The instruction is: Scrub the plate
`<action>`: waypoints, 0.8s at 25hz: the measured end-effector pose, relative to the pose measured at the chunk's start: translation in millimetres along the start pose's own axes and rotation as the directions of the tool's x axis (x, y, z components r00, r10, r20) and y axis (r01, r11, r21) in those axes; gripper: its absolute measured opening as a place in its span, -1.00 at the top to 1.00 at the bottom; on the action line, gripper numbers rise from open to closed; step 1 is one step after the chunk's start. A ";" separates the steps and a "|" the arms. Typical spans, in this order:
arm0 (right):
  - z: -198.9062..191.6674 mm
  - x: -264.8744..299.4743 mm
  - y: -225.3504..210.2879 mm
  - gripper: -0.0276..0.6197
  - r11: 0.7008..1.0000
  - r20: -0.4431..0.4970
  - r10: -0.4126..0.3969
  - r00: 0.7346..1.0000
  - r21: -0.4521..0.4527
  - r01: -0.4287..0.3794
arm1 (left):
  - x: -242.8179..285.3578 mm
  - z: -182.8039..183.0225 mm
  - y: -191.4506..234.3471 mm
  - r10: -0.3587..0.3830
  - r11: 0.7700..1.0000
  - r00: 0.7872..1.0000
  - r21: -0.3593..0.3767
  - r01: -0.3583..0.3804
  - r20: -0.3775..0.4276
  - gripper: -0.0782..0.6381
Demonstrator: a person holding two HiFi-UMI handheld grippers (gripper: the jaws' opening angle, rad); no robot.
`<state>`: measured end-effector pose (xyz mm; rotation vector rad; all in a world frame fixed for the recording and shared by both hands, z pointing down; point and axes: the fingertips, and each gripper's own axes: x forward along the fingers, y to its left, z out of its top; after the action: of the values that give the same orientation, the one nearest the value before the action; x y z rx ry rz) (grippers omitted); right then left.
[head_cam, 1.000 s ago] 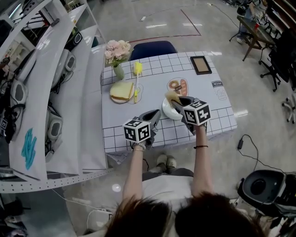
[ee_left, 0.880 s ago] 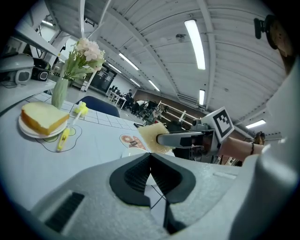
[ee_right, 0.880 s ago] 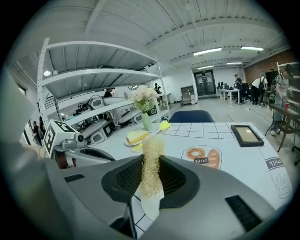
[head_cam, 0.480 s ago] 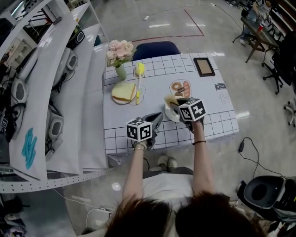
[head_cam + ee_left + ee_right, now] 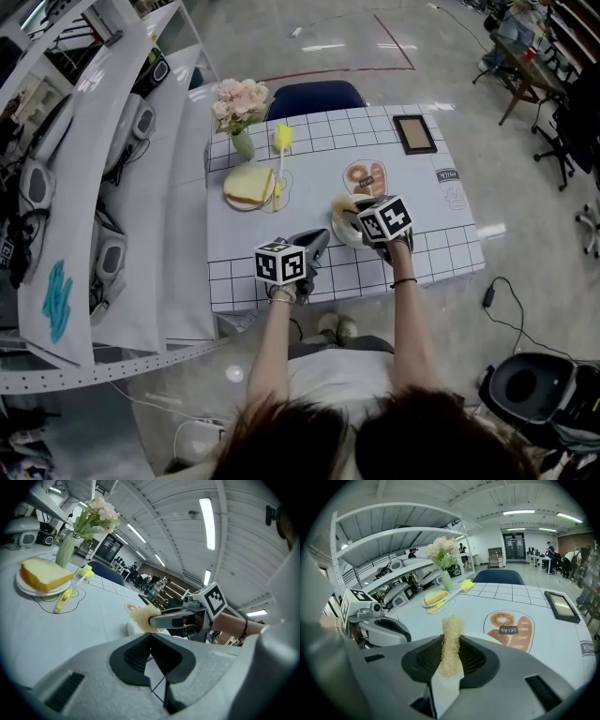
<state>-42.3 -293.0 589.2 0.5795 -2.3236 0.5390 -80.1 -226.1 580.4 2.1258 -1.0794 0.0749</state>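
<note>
Clamped tight in the right tool (image 5: 451, 656): a straw-coloured loofah sponge (image 5: 452, 632), poking out past the fingertips. Directly beneath that tool, on the gridded counter (image 5: 309, 197), a white plate (image 5: 347, 231), with the sponge at its far rim; unclear whether touching it. Shut on nothing, the left tool (image 5: 150, 637), low over the counter just left of the right tool and short of the plate. Farther ahead and left of both tools, a bread slice (image 5: 247, 185) on a small dish, with a yellow brush (image 5: 278, 164) beside it.
</note>
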 end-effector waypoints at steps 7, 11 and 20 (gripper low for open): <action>-8.6 9.3 -4.1 0.65 1.000 -0.041 0.016 0.999 -0.014 -0.017 | 5.1 -0.2 3.6 0.008 1.000 1.000 -0.006 -0.008 -0.010 0.75; -12.6 13.3 -3.7 0.65 0.999 -0.060 0.027 0.998 -0.023 -0.028 | 7.0 -1.2 4.6 0.010 1.000 1.000 -0.016 -0.010 -0.016 0.75; -12.9 14.5 -6.0 0.65 0.999 -0.054 0.043 0.998 -0.021 -0.044 | 11.3 1.3 5.0 0.017 0.999 1.000 -0.027 -0.017 -0.009 0.75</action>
<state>-42.4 -294.9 609.4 0.4995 -2.2935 0.5419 -76.8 -236.4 586.5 2.0904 -1.0875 0.0774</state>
